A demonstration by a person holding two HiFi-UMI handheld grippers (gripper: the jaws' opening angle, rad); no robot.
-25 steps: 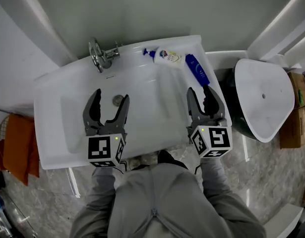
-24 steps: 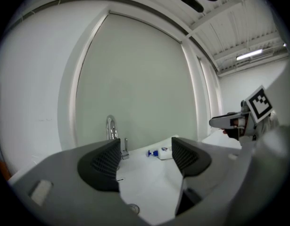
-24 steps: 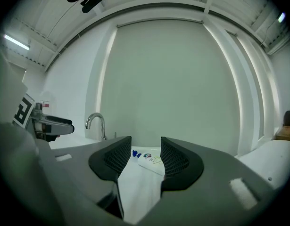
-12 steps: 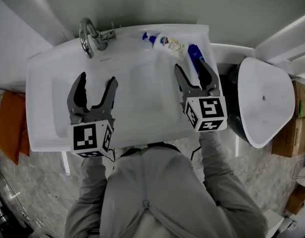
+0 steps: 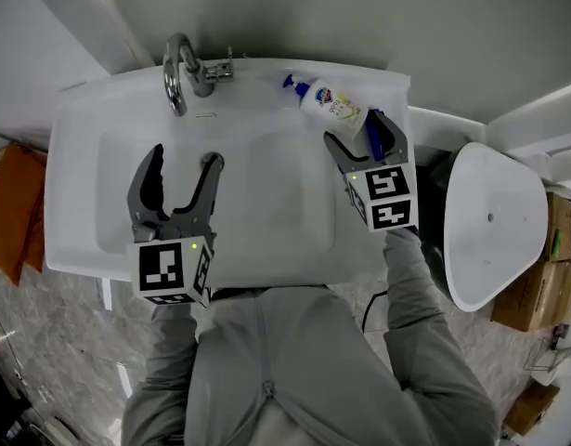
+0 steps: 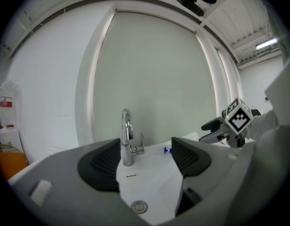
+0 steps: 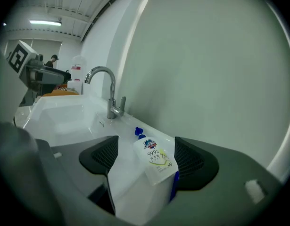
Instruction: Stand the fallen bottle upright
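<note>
Flat on its side on the back ledge of the sink (image 5: 71,128), right of the faucet (image 5: 178,72): the fallen bottle (image 7: 156,159), white, blue pump head toward the faucet, base toward the sink's right end. Framed between the jaws of the right gripper (image 5: 355,130) in that gripper's view, base end nearer the right-hand jaw, pump poking past the tips; pads not pressing on it. Jaws apart, just been opening. Just beside the white one, a blue bottle (image 5: 378,136), also lying down, seen as a blue sliver against the inner edge of the right-hand jaw; touching or not, cannot tell.

Right gripper angled downward and rolled, sleeve reaching in over the sink's front right corner. Left gripper (image 5: 185,161) over the basin, pointing nearly level at the faucet, jaws wide apart, nothing between them but the view of the faucet and, lower, the drain (image 6: 139,206).

Wall close behind the narrow ledge. Sink's right edge just past the two bottles, a white rounded fixture (image 5: 494,221) beyond it. Open basin to the left of the fallen bottle.
</note>
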